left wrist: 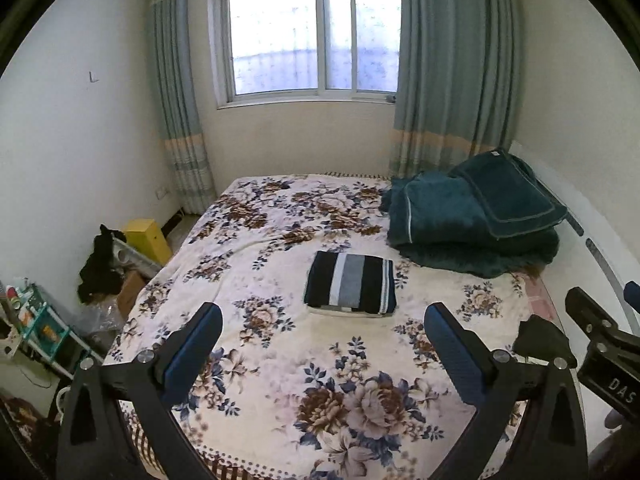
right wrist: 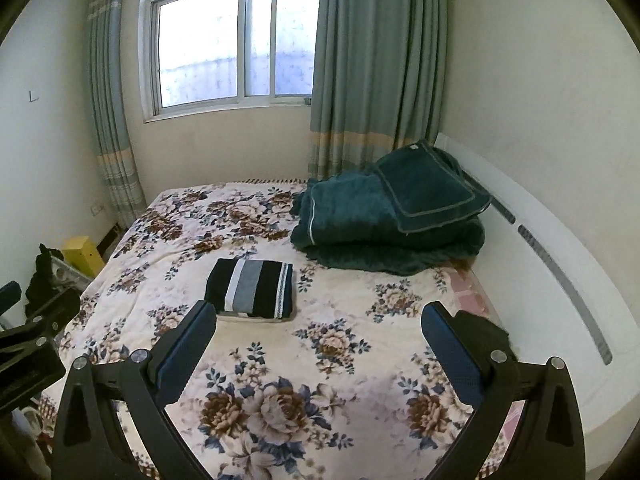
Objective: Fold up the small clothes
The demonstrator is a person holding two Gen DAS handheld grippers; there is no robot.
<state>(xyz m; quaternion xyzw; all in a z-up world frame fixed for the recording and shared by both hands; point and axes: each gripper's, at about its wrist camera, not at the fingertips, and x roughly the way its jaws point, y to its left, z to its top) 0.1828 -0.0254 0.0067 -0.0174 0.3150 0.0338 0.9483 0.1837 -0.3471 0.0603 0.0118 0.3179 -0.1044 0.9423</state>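
Near the camera, left gripper (left wrist: 323, 350): jaws wide apart, holding nothing, up over the bed.
Right gripper (right wrist: 319, 346): jaws wide apart too, nothing in them.
Striped cloth (left wrist: 351, 285): lies in the middle of the bed (left wrist: 280, 360), past both grippers, already a neat flat square.
Green blanket (left wrist: 472, 220): far right, piled up by the wall.
Job: looks done, since no other small clothes show on the bed.

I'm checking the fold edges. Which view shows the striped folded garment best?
The left wrist view: the striped folded garment lies near centre, unblocked, between the open left claw. In the right wrist view the garment sits left of centre, its near corner touching a finger of the open right claw.
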